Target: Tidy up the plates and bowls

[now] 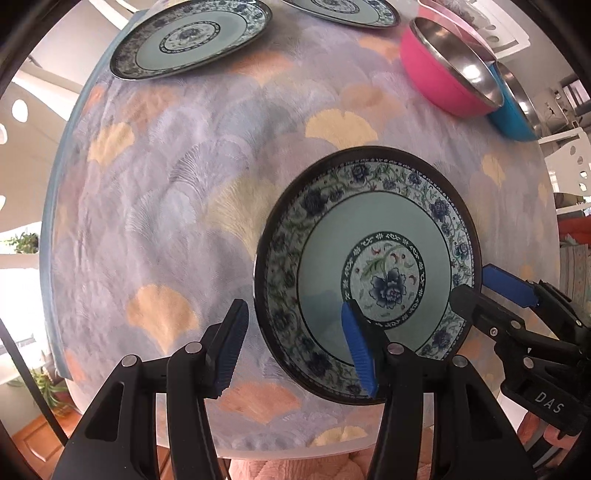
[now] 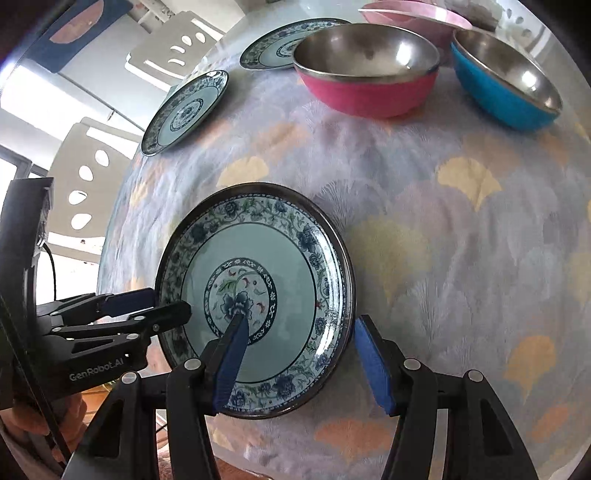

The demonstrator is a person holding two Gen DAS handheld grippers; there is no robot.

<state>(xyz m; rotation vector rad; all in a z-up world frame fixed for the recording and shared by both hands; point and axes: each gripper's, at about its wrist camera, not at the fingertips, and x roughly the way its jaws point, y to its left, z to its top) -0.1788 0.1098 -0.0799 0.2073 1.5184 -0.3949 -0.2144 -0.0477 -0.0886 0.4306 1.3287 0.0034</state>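
Glossy glazed plate (image 2: pixel 255 295), woven tablecloth (image 2: pixel 424 221)

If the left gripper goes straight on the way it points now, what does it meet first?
Probably the near plate's rim: the left gripper points down with one finger over the plate and the other over the tablecloth.

Three patterned plates (image 2: pixel 255 291) (image 2: pixel 184 110) (image 2: pixel 284 46) are sitting on the tabletop (image 2: pixel 424 229), alongside three bowls: magenta (image 2: pixel 365 92), blue (image 2: pixel 498 96), pale pink (image 2: pixel 417 16).

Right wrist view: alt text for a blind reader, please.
A blue floral plate sits between both grippers: the right gripper straddles its near rim, the left gripper its left rim. Beyond on the leaf-print tablecloth stand a pink bowl, a blue bowl and two more plates.
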